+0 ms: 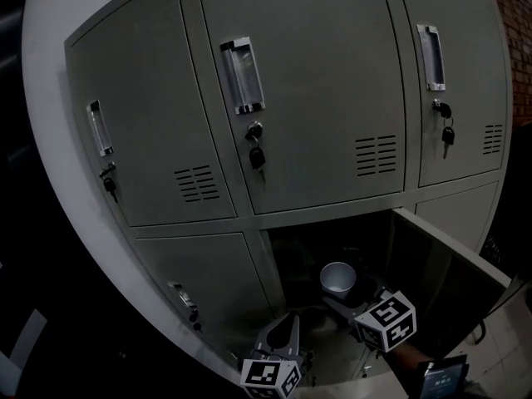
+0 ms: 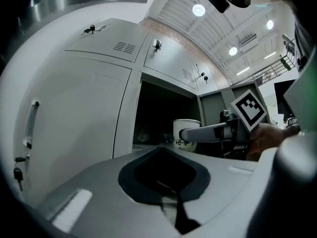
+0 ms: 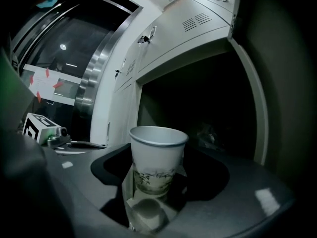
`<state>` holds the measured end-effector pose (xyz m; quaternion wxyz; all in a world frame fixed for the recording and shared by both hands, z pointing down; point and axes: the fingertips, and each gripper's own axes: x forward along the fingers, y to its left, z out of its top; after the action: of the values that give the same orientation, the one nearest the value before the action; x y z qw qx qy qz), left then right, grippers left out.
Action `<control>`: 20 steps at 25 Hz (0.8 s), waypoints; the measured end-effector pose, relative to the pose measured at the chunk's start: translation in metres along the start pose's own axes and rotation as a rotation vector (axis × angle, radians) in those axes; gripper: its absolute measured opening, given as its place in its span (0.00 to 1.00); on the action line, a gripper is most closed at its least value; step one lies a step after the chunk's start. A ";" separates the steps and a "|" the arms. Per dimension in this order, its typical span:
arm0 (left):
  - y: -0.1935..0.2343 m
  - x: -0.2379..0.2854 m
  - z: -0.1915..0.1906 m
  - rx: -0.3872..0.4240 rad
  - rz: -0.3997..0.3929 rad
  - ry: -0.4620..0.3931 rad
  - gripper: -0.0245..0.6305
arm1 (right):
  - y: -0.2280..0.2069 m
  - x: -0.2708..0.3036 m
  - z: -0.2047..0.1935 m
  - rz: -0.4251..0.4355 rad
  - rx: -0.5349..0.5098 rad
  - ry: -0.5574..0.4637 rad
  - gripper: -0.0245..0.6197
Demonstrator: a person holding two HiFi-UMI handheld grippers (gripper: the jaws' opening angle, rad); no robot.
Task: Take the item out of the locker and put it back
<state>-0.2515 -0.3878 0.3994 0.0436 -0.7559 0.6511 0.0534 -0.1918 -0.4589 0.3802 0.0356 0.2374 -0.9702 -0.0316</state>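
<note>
A white paper cup with a green leaf print stands upright between my right gripper's jaws. The right gripper is shut on its lower half and holds it at the mouth of the open lower middle locker compartment, whose inside is dark. In the left gripper view, the cup shows behind a right finger in front of that opening. My left gripper hangs lower left of the cup. Its jaws meet with nothing between them.
The compartment's door stands swung out to the right, close beside the right gripper. The lower left door is closed. Keys hang from the locks of the upper doors. A brick wall rises at far right.
</note>
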 end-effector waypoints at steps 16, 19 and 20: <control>0.020 0.032 0.012 -0.001 -0.113 -0.060 0.03 | -0.047 0.068 0.019 -0.086 -0.033 0.031 0.52; 0.021 0.033 0.014 -0.003 -0.115 -0.070 0.03 | -0.053 0.077 0.011 -0.089 -0.019 0.062 0.52; 0.022 0.033 0.014 -0.003 -0.115 -0.074 0.03 | -0.055 0.080 0.009 -0.091 -0.016 0.070 0.52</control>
<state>-0.2687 -0.4214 0.3809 0.0694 -0.7895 0.6046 0.0796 -0.2377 -0.5443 0.3711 0.0700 0.2819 -0.9563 -0.0326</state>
